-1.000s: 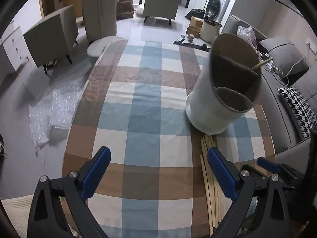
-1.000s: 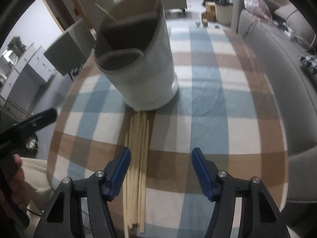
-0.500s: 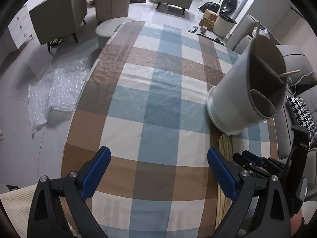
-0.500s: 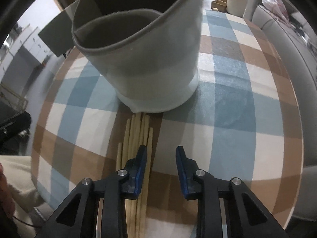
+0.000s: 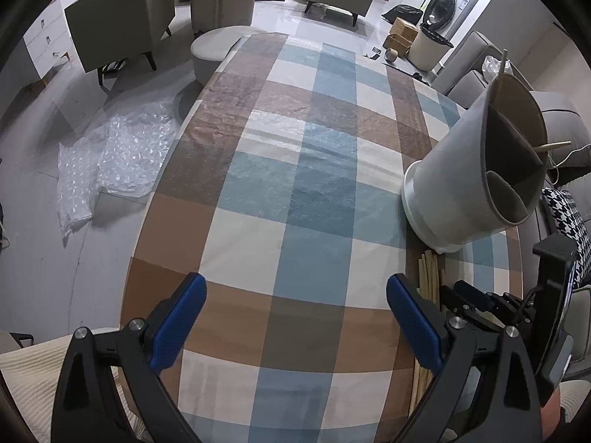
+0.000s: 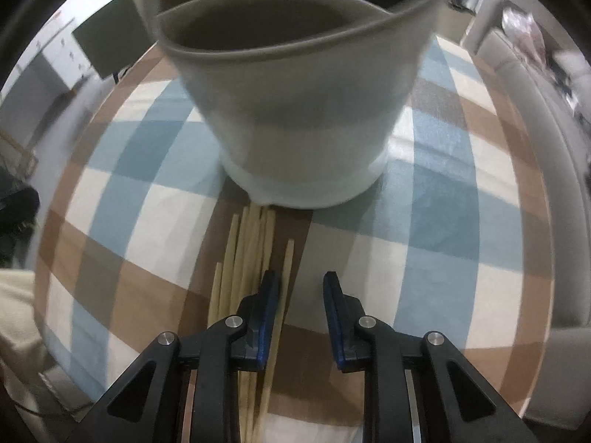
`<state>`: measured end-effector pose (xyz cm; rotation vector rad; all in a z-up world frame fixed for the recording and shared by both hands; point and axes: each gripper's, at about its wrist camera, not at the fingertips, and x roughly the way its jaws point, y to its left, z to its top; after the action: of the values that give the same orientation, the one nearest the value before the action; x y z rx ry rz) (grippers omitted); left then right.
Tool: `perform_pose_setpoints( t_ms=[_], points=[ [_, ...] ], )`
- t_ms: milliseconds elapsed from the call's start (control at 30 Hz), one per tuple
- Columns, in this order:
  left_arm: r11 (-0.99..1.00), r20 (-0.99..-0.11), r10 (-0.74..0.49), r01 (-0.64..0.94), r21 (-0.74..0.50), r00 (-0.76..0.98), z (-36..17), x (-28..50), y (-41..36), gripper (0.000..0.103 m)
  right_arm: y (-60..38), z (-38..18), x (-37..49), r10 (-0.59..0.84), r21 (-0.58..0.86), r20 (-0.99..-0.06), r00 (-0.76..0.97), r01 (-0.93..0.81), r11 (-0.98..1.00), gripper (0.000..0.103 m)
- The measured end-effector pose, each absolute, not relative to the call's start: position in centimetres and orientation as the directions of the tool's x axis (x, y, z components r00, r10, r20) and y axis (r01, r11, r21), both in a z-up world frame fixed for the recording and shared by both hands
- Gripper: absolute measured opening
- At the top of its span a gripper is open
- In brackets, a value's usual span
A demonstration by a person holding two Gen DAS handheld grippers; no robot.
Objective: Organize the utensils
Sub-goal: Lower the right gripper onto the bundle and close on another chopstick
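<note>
- Since the earlier frame the right gripper (image 6: 300, 291) has dropped close to the chopsticks (image 6: 246, 258) and its jaws have just been closing to a narrow gap; the gap itself shows only cloth, and the rightmost stick lies just outside the left pad, so nothing is grasped.
- Left gripper (image 5: 293, 317) has shifted little; it hangs released, jaws wide, over bare checked tablecloth (image 5: 295, 192), left of the holder and well apart from it, probably parked clear of the working side.
- Chopsticks lie bundled flat on the cloth, tips just at the base of the utensil holder (image 6: 295, 122), on its near side.
- Holder stands upright, divided into compartments; one stick (image 5: 554, 145) already pokes out of a far compartment.
- In the way: neighbouring sticks lie tight together, so singling one out looks fiddly; the holder wall is just ahead.
- Off the table, left of the holder: bubble wrap (image 5: 110, 158) on the floor, armchair (image 5: 118, 33).
</note>
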<state>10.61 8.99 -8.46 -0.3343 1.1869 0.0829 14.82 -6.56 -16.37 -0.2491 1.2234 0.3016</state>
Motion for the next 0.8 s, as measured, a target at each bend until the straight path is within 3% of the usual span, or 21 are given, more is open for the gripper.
perform_pose_setpoints(
  t_ms=[233,400,600,800],
  points=[
    [0.945,-0.922,-0.108,-0.249,-0.211,0.371,-8.7,10.6,9.5,0.095,-6.1,-16.2,15.4,0.093,-0.028,-0.938,0.334,-0.34,0.94,0.021],
    [0.946,-0.932,-0.101,-0.255,-0.199,0.349,-9.2,10.6,9.8,0.095,-6.1,-16.3,15.7,0.113,-0.01,-0.92,0.375,-0.312,0.95,0.004],
    [0.944,-0.945,-0.124,-0.258,-0.207,0.304,-9.9,10.7,9.1,0.095,-8.4,-15.4,15.9,0.179,0.091,-0.91,0.374,-0.241,0.966,0.003],
    [0.967,-0.958,-0.192,-0.127,-0.222,0.212,-11.1,10.5,4.9,0.095,-14.5,-14.0,16.0,0.267,0.27,-0.874,0.406,-0.051,0.962,0.003]
  ],
)
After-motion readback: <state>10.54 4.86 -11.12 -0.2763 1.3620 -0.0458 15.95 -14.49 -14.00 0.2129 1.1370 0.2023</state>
